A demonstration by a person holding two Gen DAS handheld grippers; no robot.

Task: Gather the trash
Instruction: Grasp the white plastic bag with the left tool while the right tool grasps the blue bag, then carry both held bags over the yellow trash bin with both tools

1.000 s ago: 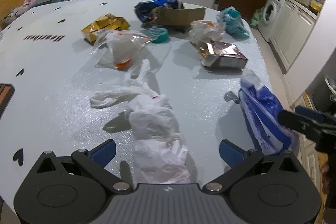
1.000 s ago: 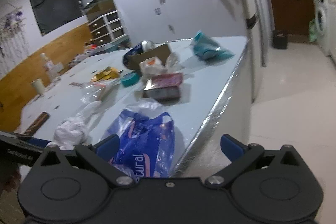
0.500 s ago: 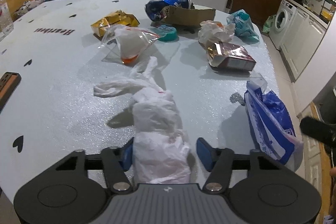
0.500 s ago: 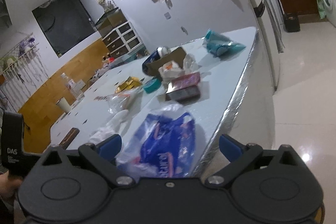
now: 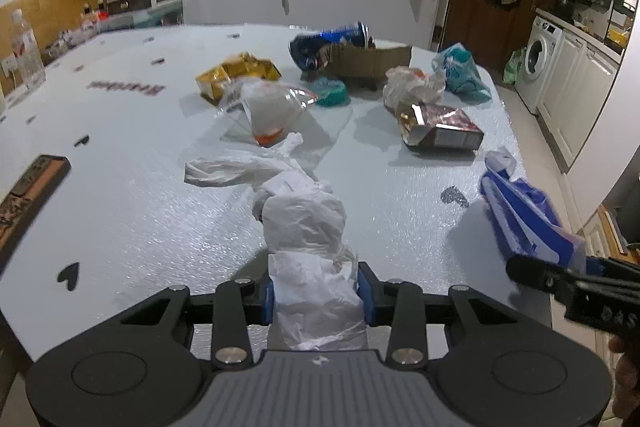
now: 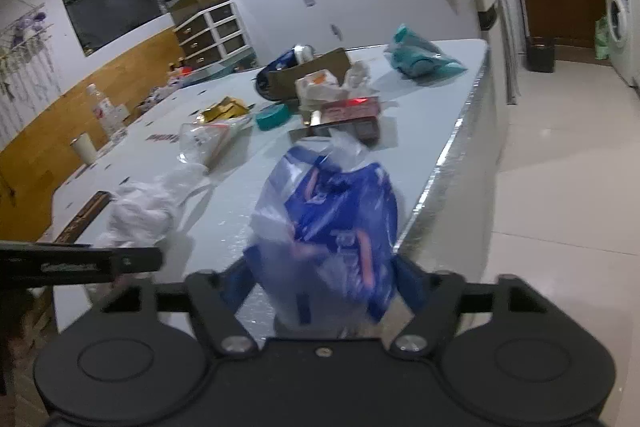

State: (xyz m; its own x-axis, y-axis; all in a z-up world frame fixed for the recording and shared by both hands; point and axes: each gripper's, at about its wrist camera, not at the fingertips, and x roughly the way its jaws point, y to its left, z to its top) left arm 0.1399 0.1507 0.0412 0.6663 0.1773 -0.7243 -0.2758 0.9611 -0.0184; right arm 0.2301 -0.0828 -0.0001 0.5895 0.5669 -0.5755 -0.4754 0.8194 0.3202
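Right now your left gripper [image 5: 316, 293] is clamped on the near end of the white plastic bag [image 5: 304, 223], its blue pads pressed against both sides of the crumpled film while the rest of the bag trails away across the pale tabletop [image 5: 132, 211]. Your right gripper [image 6: 320, 283] is closed around the lower end of the blue and clear plastic bag [image 6: 332, 203], which sits at the tabletop's right edge beside the silver trim. Further out you have more trash lying apart: a clear zip bag with an orange residue [image 5: 268, 107], a gold foil wrapper [image 5: 236, 73], a teal round lid [image 5: 332, 93], a crushed blue can [image 5: 328, 41] behind a piece of cardboard [image 5: 372, 61], a crumpled whitish wrapper [image 5: 412, 85], a shiny maroon carton [image 5: 440, 129] lying on its side, and a teal plastic bag [image 5: 460, 73] near the far right corner. A dark wooden block [image 5: 28, 187] lies at the left edge.
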